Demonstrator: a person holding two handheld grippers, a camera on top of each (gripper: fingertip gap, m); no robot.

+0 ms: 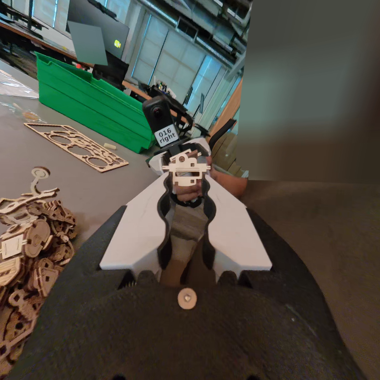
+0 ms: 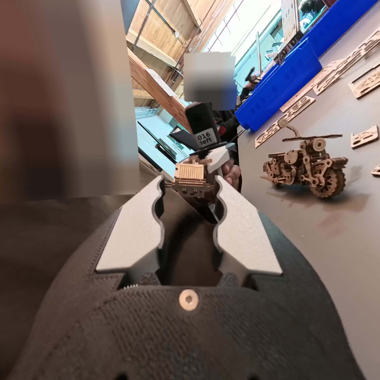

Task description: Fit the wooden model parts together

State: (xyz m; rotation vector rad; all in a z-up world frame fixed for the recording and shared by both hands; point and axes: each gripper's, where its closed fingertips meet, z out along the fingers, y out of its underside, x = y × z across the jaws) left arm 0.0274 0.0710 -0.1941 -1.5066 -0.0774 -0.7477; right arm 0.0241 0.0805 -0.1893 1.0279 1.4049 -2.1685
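In the left wrist view my left gripper is shut on a pale flat wooden part at its fingertips, held above the grey table. In the right wrist view my right gripper is shut on a ribbed wooden block assembly between its tips. The two grippers face each other tip to tip and the parts meet between them. I cannot tell where one part ends. The left gripper's white finger shows just behind the block. The right gripper's white finger shows behind the flat part.
A pile of loose wooden parts, a punched-out sheet, a small pale peg and a green bin lie left. A built wooden motorcycle, several part sheets and a blue bin lie right. Both grippers' tips are close together, under 4 cm apart.
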